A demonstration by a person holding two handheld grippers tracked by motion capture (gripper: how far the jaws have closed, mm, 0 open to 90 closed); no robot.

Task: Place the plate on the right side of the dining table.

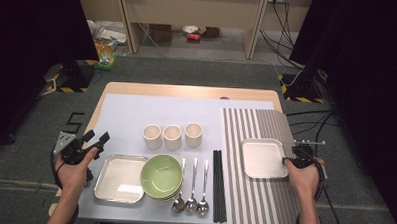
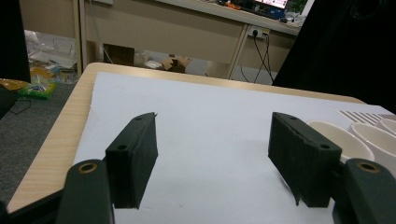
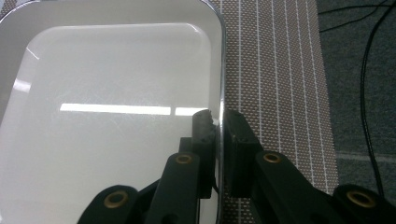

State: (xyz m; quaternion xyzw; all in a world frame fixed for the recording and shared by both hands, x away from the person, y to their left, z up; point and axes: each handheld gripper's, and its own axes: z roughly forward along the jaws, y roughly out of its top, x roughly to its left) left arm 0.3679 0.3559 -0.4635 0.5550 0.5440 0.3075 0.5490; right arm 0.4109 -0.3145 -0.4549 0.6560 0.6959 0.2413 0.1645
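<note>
right gripper (image 3: 219,123) pinching plate (image 3: 116,93) rim, left gripper (image 2: 212,158) gaping

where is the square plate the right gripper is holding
In the high view the square plate lies on the striped mat at the table's right, right of the chopsticks.

Plate (image 3: 116,112) cut off at left edge

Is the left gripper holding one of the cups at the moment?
No, the left gripper stands open over bare white mat, with the cups off to its side.
</note>
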